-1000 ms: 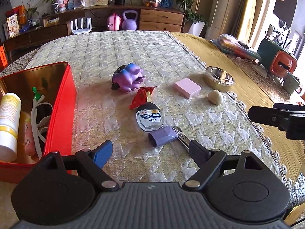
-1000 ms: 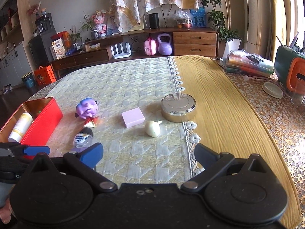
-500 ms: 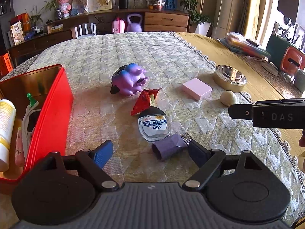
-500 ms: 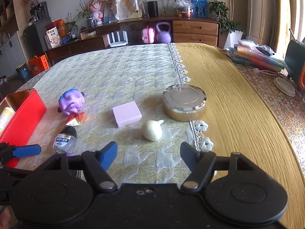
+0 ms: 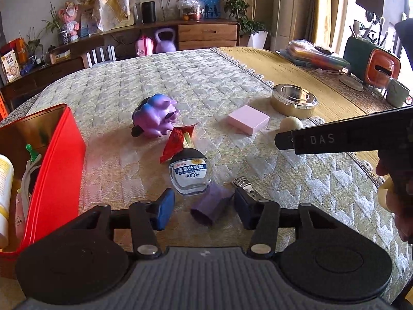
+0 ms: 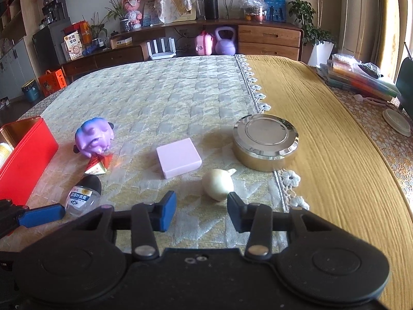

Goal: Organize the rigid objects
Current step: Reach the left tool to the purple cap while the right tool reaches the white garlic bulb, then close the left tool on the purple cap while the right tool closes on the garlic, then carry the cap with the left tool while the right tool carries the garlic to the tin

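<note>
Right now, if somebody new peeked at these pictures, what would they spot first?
Probably the purple toy pig standing on the quilted cloth, near the bright red box at the left edge. Next, the shiny gold round tin beside the pink block. Up close, the right gripper is closing near a small cream onion-shaped thing.

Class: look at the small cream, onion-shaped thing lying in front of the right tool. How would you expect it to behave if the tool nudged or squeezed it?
The cream onion-shaped thing is rounded and lies on its side, so a nudge would probably roll it in a curve, since one end tapers. Its smooth curved surface may slip out from between the pads. It looks small, so likely light.
</note>
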`<act>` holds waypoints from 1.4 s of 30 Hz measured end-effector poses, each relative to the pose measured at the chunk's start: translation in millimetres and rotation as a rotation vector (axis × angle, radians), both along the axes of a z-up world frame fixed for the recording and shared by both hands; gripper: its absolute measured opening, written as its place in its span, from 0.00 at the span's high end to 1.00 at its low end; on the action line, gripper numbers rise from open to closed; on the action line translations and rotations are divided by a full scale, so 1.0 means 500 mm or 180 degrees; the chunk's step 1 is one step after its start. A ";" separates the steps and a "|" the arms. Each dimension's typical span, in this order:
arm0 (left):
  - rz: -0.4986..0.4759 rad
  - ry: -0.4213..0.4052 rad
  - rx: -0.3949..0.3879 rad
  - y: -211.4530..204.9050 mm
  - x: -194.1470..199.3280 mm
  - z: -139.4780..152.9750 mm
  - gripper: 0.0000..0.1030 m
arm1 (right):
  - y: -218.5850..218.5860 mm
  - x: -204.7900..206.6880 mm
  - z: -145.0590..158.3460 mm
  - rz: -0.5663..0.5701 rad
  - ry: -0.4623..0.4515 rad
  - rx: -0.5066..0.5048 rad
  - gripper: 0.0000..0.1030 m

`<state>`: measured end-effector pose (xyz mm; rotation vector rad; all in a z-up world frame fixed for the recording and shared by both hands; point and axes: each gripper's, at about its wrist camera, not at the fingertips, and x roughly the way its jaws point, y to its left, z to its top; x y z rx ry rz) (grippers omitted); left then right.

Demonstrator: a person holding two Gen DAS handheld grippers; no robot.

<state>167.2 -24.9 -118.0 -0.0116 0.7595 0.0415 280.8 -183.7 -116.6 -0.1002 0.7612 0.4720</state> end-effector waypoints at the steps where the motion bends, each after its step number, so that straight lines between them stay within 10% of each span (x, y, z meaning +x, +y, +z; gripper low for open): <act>1: -0.0018 0.0000 0.0011 -0.002 -0.001 0.000 0.61 | 0.001 0.002 0.000 -0.0006 -0.0001 -0.0001 0.63; 9: -0.0095 0.0010 -0.0023 -0.008 -0.009 0.004 0.75 | -0.006 0.001 -0.003 -0.0072 -0.0069 -0.0035 0.94; 20: -0.0126 0.0031 -0.0050 -0.010 -0.018 0.005 0.80 | 0.008 0.019 -0.005 -0.0072 -0.0072 -0.0100 0.64; 42: -0.0068 -0.0075 -0.0184 0.010 -0.058 0.050 0.80 | 0.000 -0.098 0.047 0.0131 -0.0108 0.0063 0.75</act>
